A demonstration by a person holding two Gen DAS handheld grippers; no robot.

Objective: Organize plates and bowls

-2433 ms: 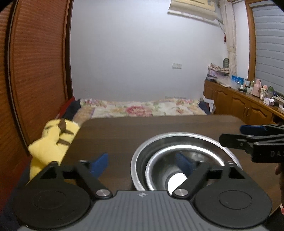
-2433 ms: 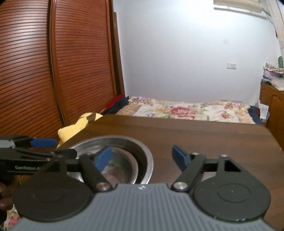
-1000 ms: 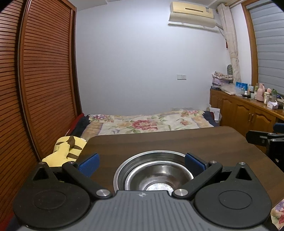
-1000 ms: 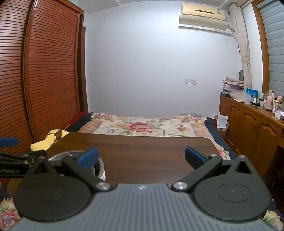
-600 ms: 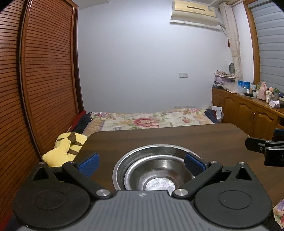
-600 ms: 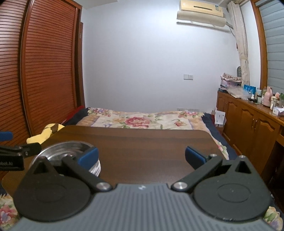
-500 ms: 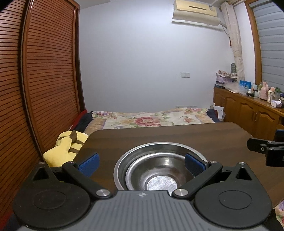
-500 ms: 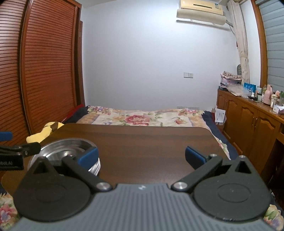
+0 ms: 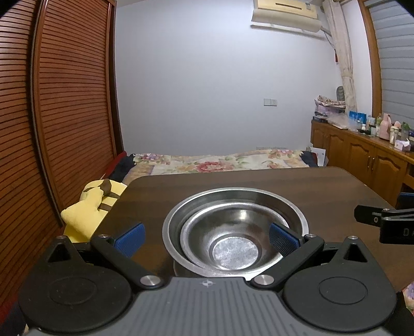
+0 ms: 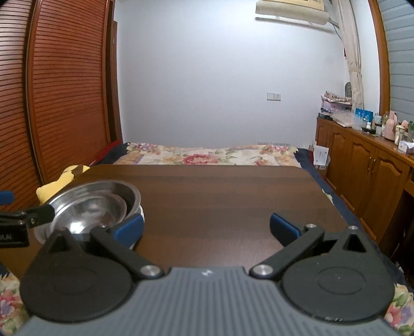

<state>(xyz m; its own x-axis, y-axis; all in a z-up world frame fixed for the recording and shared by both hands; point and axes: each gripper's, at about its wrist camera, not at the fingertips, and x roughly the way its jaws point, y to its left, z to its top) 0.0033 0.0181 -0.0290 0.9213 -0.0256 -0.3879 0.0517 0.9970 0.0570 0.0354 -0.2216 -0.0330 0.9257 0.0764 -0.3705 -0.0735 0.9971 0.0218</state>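
Though little writing shows anywhere, the side of the right gripper carries the pale letters "DA" before the frame cuts them off, and the left gripper, seen from the other side, shows what looks like "OLAI", also cut short. The left gripper is spread wide and grips nothing; its blue pads stand either side of the bowls, the right pad over the rim, though whether it touches I cannot tell. The right gripper is just as wide open and empty, held over bare table with its left pad just beside the bowls. These are two steel bowls, a smaller one nested inside a larger, sitting upright near the left side of the dark wooden table. A yellow plush toy with brown stripes lies off the table's left edge, against the slatted wooden wardrobe doors. Beyond the table is a bed with a flowered cover, set against a plain pale wall with a switch plate and an air conditioner high up. Along the right runs a row of wooden cabinets whose top is crowded with bottles and boxes too small to read, beside a curtain and a shuttered window.
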